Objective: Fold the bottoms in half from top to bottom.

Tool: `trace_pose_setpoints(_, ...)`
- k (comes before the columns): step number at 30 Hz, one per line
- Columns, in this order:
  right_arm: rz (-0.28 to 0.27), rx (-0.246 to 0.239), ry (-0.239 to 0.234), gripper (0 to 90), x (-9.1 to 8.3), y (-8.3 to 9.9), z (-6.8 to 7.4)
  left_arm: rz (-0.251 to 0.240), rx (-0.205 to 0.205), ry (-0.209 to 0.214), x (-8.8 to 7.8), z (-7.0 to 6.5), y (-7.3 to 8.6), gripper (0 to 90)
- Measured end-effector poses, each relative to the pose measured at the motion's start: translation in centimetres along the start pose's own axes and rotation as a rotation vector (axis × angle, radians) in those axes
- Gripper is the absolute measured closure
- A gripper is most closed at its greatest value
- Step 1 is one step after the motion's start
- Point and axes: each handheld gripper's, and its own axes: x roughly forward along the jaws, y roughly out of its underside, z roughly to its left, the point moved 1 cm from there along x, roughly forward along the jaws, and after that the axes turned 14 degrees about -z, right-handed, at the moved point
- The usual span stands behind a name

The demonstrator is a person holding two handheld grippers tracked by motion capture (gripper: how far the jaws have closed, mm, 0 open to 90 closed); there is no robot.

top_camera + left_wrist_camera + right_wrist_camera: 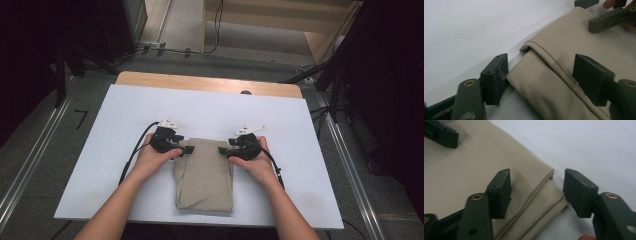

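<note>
Left tongs (186, 149) and right tongs (223, 149) both sat at the far corners of the folded beige cloth (204, 175), jaws apart and straddling the layered edges, not clamped on anything yet. The cloth lay flat near the 6 o'clock side of the white bench (210, 107), a long rectangle running 12 to 6. Left tongs were at its 11 o'clock corner, right tongs at 1 o'clock. Looked like soft, light woven stuff, floppy, with stitched hems and a few layers stacked. My guess: pinch all layers right at the corners or the top one peels away. Beyond the bench, grey floor (45, 165) and cables (218, 25).
</note>
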Motion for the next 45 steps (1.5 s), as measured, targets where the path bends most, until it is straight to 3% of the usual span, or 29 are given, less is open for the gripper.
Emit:
trace_pose_setpoints(6,0.005,0.018,-0.028,56.4,-0.3,0.2,0.3,-0.001,-0.014,0.023,-0.3,-0.1,0.3,48.0)
trace_pose_setpoints(10,-0.001,0.045,-0.059,69.3,-0.4,0.5,0.6,-0.005,-0.029,0.000,-0.4,0.0,0.4,57.9)
trace_pose_setpoints(17,-0.010,0.045,-0.065,77.1,-0.4,0.6,0.8,0.002,-0.005,0.019,-0.3,-0.5,0.5,76.9)
trace_pose_setpoints(20,-0.013,0.026,-0.031,79.4,-0.5,0.3,1.4,-0.009,0.030,0.011,-0.4,-0.8,0.4,81.9)
trace_pose_setpoints(24,-0.049,-0.044,0.004,80.0,-1.0,-0.7,2.3,-0.060,0.028,0.004,-0.7,-0.9,-0.2,83.4)
trace_pose_setpoints(27,-0.081,-0.039,0.003,80.0,-1.5,-1.6,2.0,-0.090,0.035,0.002,-1.0,-0.7,-1.1,83.5)
trace_pose_setpoints(33,-0.126,-0.084,0.020,80.0,-2.0,-3.8,1.4,-0.140,0.072,-0.016,-1.5,-0.2,-4.0,83.5)
trace_pose_setpoints(37,-0.157,-0.100,0.041,80.0,-2.1,-5.6,1.0,-0.165,0.074,-0.036,-1.6,0.4,-5.8,83.4)
trace_pose_setpoints(45,-0.185,-0.129,0.080,80.0,-1.8,-8.6,0.0,-0.209,0.109,-0.053,-1.5,1.3,-8.3,83.5)
